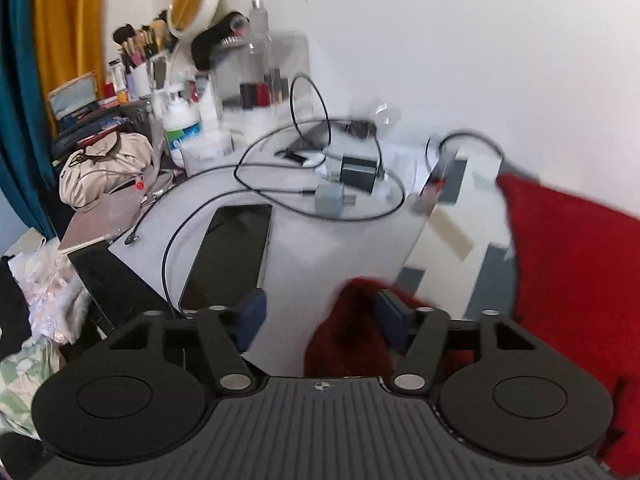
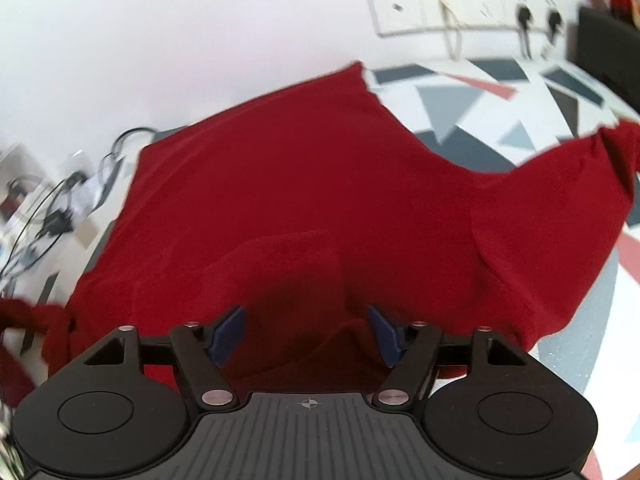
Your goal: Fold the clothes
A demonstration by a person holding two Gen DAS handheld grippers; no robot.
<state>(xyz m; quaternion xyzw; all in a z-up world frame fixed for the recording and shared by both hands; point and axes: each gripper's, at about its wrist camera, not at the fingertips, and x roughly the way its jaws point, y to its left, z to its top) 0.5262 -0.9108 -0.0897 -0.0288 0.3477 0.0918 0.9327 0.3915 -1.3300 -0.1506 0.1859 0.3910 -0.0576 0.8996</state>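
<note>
red garment flat; far edge near wall

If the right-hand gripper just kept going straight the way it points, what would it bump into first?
Most likely the red garment spread on the patterned table. The right gripper stands open with red cloth directly ahead between its fingers, though blur hides how close it is.

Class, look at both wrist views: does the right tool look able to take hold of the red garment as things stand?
Probably yes. The right tool is open right over the red garment, which lies spread on the patterned surface. A raised fold sits between its pads, and nothing blocks the way.
</note>
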